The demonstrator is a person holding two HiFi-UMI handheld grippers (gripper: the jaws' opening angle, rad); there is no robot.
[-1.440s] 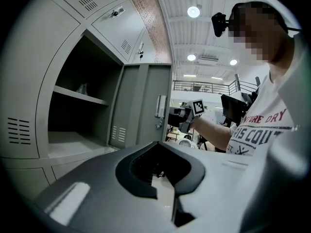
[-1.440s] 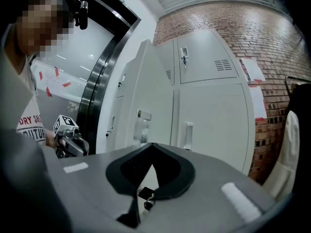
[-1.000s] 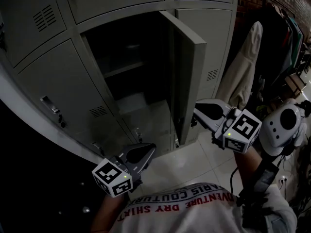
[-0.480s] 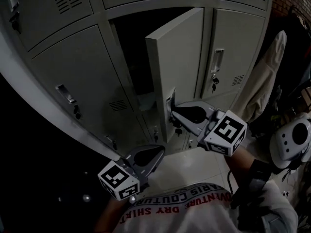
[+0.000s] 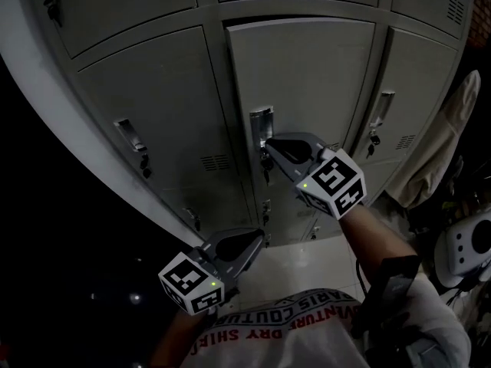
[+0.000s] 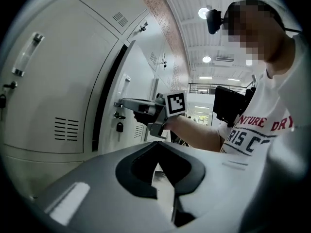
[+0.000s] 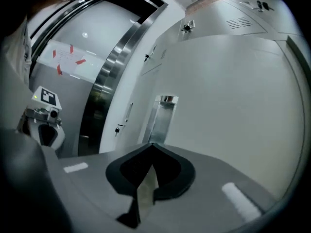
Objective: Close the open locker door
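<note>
Now swung closed, the locker door seats as we push our clenched right gripper by its handle; left gripper clenched, idle.

We read the locker door as smooth painted metal, matt grey, w/ a handle plate of bare shiny metal. Left gripper & right gripper: matt grey plastic. Floor tiles glossy; shirt cloth.

Pale grey locker door, maybe off-white, light is dim; silver handle. 2 grippers: left gripper and right gripper grey, black inside the jaws. Their cubes white with black square markers, green dot each. White shirt, red lettering.
</note>
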